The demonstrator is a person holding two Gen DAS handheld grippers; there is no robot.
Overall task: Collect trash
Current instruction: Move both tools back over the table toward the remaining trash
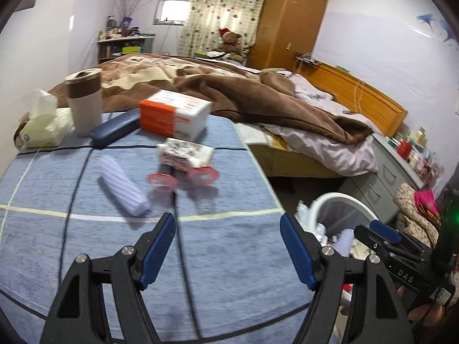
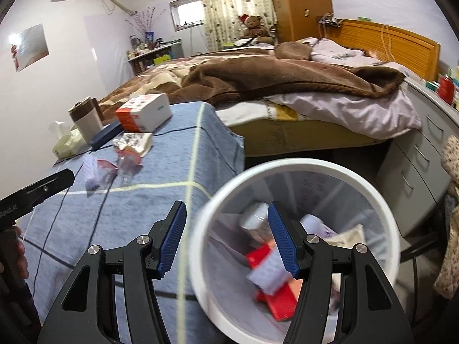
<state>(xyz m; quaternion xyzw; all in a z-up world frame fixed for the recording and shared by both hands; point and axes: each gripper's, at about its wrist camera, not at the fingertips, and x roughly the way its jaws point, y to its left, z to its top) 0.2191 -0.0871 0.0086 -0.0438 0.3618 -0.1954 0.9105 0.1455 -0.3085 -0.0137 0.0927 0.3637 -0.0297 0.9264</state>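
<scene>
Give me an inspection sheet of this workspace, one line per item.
Surface: blue cloth with pale stripes covers the table.
Job's things: lilac wrapper, crumpled packet, pink-rimmed plastic bits on the cloth; white bin beside the table already holds trash.
Clutter: cup, tissue pack, navy case, orange-white box.
Grippers: left gripper open, empty, over the cloth; right gripper open, empty, at the bin's rim.
Cables: dark cable across the cloth.
Surroundings: unmade bed, wardrobe, grey drawers.
</scene>
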